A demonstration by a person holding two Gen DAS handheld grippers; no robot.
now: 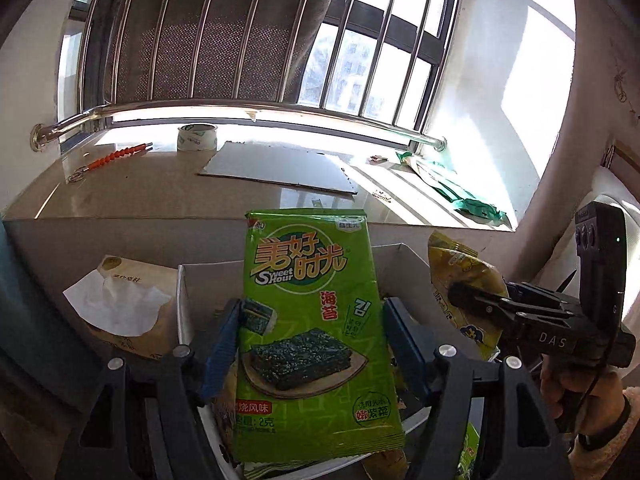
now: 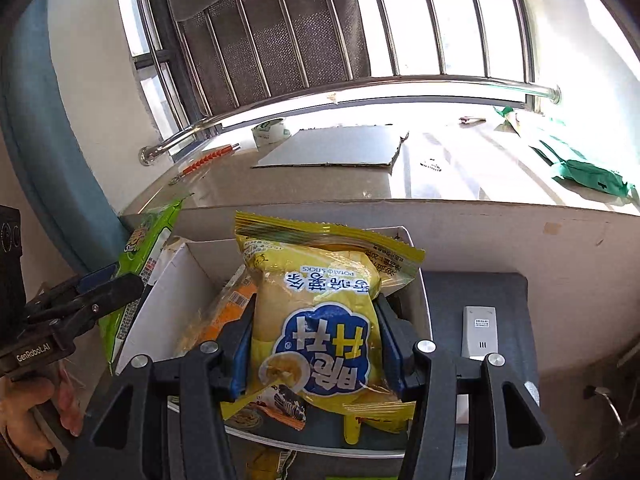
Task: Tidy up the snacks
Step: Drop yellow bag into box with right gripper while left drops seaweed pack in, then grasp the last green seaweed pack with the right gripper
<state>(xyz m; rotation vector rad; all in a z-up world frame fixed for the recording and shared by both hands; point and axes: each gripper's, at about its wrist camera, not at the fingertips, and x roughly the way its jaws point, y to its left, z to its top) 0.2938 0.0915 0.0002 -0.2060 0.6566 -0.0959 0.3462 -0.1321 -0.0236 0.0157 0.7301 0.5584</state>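
Two packets are held at once, one per tool. In the left wrist view the left tool (image 1: 312, 320) has the green seaweed packet (image 1: 312, 320) upright between its blue pads; a gap shows at the right pad, so whether it is clamped or just released cannot be told. The right tool (image 2: 316, 344) is clamped on the yellow potato-sticks bag (image 2: 320, 320), pads pressed into both sides, print upside down. Both packets hang over the white cardboard box (image 2: 160, 304) at frame centre, where an orange snack pack (image 2: 228, 312) and more packets are seen already. A tissue box (image 1: 128, 304) sits left of the box in the left view; a white remote (image 2: 479, 332) lies on a dark surface at right in the right view. The tabletop (image 1: 160, 192) behind carries a tape roll (image 1: 197, 138) and a cardboard sheet (image 1: 280, 172).

Judged: packets are being sorted at the box. Each packet should be kept flat-faced and lowered to its spot before release; the puffed bag should not be squeezed harder, or it could burst. The tools are close, so the moves should be staggered.
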